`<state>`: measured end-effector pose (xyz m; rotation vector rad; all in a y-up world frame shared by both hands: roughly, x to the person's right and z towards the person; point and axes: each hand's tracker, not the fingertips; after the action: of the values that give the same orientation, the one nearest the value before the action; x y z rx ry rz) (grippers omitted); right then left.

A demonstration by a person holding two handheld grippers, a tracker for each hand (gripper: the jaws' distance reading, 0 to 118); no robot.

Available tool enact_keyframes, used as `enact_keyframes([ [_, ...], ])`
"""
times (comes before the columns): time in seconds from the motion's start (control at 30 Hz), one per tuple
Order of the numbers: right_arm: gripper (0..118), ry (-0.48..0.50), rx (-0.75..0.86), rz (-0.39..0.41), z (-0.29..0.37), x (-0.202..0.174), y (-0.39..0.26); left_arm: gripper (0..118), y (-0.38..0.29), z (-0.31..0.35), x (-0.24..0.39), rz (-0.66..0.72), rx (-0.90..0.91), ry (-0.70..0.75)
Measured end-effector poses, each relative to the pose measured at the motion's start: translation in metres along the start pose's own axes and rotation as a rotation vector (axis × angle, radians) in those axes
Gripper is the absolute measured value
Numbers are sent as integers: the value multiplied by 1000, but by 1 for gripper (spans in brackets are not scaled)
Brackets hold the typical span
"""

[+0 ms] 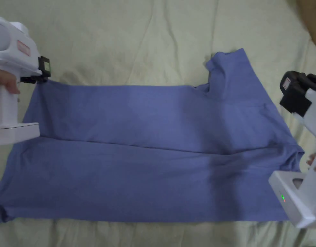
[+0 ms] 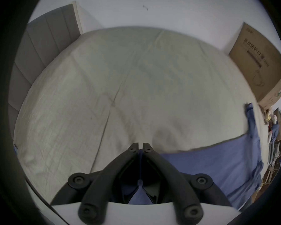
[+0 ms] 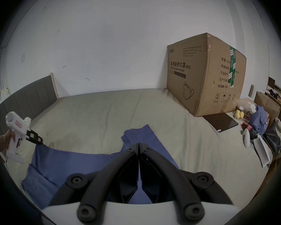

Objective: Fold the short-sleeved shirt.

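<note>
- Left gripper [image 1: 44, 74], upper left of the head view: jaws pinched on the hem corner of the blue cotton short-sleeved shirt [image 1: 147, 151], probably to drag that edge over.
- Shirt lies flat mid-frame on the pale green bedsheet [image 1: 138, 38].
- Right gripper [image 3: 138, 145], right edge: jaws pressed together, pinching shirt or not, can't tell.
- Big brown cardboard box [image 3: 206, 76] sits well clear.

Bedroom: sheeted bed [image 3: 104, 114], headboard [image 3: 31, 92]
</note>
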<state>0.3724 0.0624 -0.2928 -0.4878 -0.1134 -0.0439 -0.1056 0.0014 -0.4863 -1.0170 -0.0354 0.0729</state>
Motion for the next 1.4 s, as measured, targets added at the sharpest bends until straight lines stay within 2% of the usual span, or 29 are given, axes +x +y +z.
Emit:
enact_keyframes([
  [0.1, 0, 1, -65, -1, -27, 13, 25, 0, -3, 35, 2, 18, 87, -24],
  [0.13, 4, 21, -128, -11, -42, 22, 35, 0, -5, 46, 2, 28, 100, -44],
  [0.17, 16, 32, -163, -16, -53, 27, 44, 0, -8, 55, 2, 26, 106, -50],
  [0.2, 40, 41, -245, -64, -66, 32, 49, 0, -6, 59, 0, 28, 124, -50],
  [0.23, 83, 42, -289, -87, -82, 40, 60, 0, -8, 66, 1, 26, 137, -50],
  [0.27, 105, 38, -343, -93, -96, 45, 67, 0, -10, 72, 2, 14, 141, -47],
  [0.3, 113, 29, -395, -78, -108, 47, 70, 0, -12, 75, 4, -2, 147, -39],
  [0.37, 113, 22, -477, -47, -136, 50, 74, 0, -12, 77, 2, -22, 154, -32],
  [0.5, 113, -94, -573, 26, -178, 55, 59, 0, -11, 73, 1, -35, 146, -31],
  [0.6, 111, -158, -657, 14, -205, 64, 34, 0, -10, 68, 0, -36, 140, -33],
  [0.73, 106, -178, -689, -84, -226, 78, 7, 0, -12, 61, 1, -30, 129, -25],
  [0.8, 95, -210, -668, -130, -222, 78, -1, 0, -12, 57, 0, -21, 120, -22],
  [0.87, 72, -258, -647, -161, -222, 80, -9, 0, -14, 52, -3, -12, 113, -25],
  [1.0, 29, -182, -632, -180, -205, 67, -14, 0, -16, 47, -4, 7, 104, -21],
  [1.03, 4, -180, -635, -170, -208, 68, -11, 0, -17, 44, -5, 15, 96, -18],
  [1.07, 1, -170, -636, -169, -214, 73, -8, 0, -17, 43, -7, 22, 93, -18],
  [1.2, 1, -157, -633, -168, -209, 77, 8, 0, -18, 46, -8, 46, 94, -20],
  [1.4, 1, -61, -502, -192, -152, 84, 51, 0, -18, 74, -10, 47, 133, -35],
])
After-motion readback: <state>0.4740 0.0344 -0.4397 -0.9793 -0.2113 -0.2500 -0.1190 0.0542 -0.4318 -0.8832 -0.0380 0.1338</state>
